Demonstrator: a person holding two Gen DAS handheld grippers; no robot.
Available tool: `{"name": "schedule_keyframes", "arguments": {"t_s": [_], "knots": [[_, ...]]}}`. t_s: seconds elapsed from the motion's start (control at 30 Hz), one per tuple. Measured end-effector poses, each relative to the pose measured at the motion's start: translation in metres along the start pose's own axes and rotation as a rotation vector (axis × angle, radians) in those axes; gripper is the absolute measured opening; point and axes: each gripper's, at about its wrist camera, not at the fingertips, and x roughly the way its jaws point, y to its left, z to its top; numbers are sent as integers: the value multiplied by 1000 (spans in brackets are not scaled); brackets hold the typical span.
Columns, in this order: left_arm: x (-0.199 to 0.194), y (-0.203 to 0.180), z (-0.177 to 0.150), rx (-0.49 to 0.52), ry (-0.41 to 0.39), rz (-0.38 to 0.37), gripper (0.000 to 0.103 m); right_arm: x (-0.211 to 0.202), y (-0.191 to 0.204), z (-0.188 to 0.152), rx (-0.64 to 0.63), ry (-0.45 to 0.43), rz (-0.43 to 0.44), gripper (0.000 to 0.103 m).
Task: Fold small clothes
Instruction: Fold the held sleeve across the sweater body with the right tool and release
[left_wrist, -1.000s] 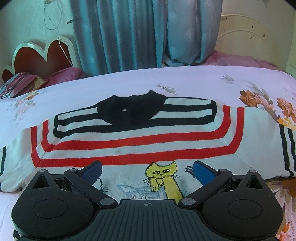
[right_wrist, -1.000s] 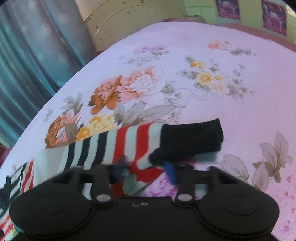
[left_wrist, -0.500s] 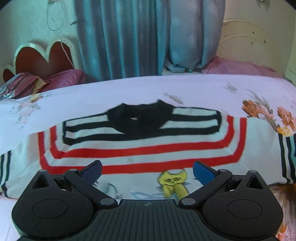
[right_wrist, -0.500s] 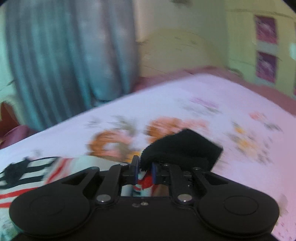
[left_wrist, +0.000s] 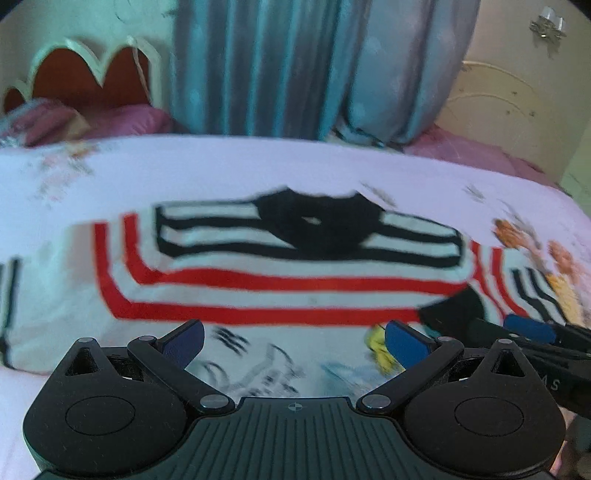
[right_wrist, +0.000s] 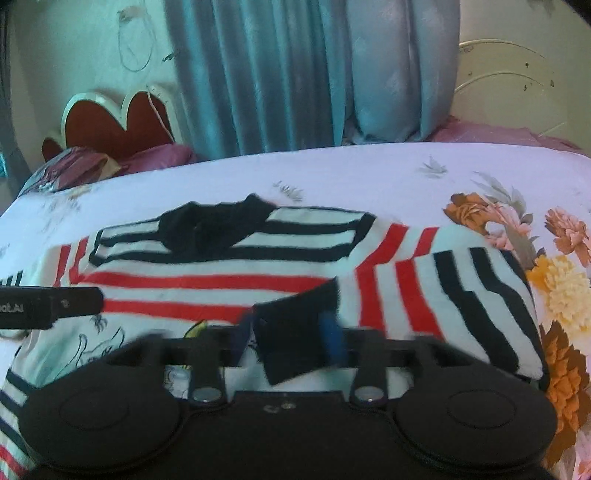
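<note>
Right gripper – jaws opening, black knit cuff of the striped white sweater between them. Left gripper spread wide, empty, over the sweater's near hem on the floral bedsheet.

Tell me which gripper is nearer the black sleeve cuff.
Right. The right gripper has the black cuff between its opening jaws, folded onto the sweater. The left gripper hovers open over the sweater's front, beside the cuff.

Small white sweater, red and black stripes, flat on bed, right sleeve folded inward
</note>
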Motion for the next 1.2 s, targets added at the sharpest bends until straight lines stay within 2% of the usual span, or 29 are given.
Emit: {"name": "schedule_keyframes", "arguments": {"t_s": [0.1, 0.17, 0.33, 0.37, 0.4, 0.43, 0.57, 0.6, 0.63, 0.67, 0.7, 0.77, 0.87, 1.0, 1.1, 1.2], "knots": [[14, -13, -4, 9, 65, -110, 103, -20, -3, -6, -21, -43, -56, 61], [23, -24, -6, -3, 81, -192, 102, -34, -14, -12, -5, -59, -115, 62], [59, -56, -6, -62, 141, -305, 102, -55, -41, -38, 36, -41, -235, 65], [65, -64, -6, -58, 147, -316, 97, -56, -46, -42, 48, -38, -254, 65], [71, -70, -6, -49, 138, -340, 81, -60, -53, -47, 63, -34, -274, 65], [78, -77, -6, -40, 139, -364, 73, -61, -59, -50, 76, -31, -286, 65], [93, -100, -6, -3, 117, -361, 67, -65, -74, -60, 119, -24, -313, 66], [92, -103, -7, 8, 99, -378, 52, -65, -77, -61, 120, -21, -320, 66], [93, -105, -8, 15, 96, -394, 29, -64, -79, -63, 126, -18, -328, 66], [95, -106, -8, 20, 106, -392, 20, -62, -82, -64, 135, -14, -332, 66], [97, -106, -9, 21, 105, -381, 6, -61, -84, -64, 146, -8, -336, 66], [93, -102, -9, 13, 85, -402, 5, -55, -89, -64, 180, -4, -335, 66], [72, -95, 2, 23, 5, -424, 5, -49, -95, -62, 228, 3, -321, 66], [37, -65, 29, -34, -118, -423, 5, -38, -94, -56, 262, 1, -293, 66], [14, -31, 42, -62, -193, -381, 5, -31, -87, -50, 282, -5, -259, 67], [0, 6, 41, -72, -230, -295, 4, -24, -74, -46, 263, -2, -233, 67]]}}
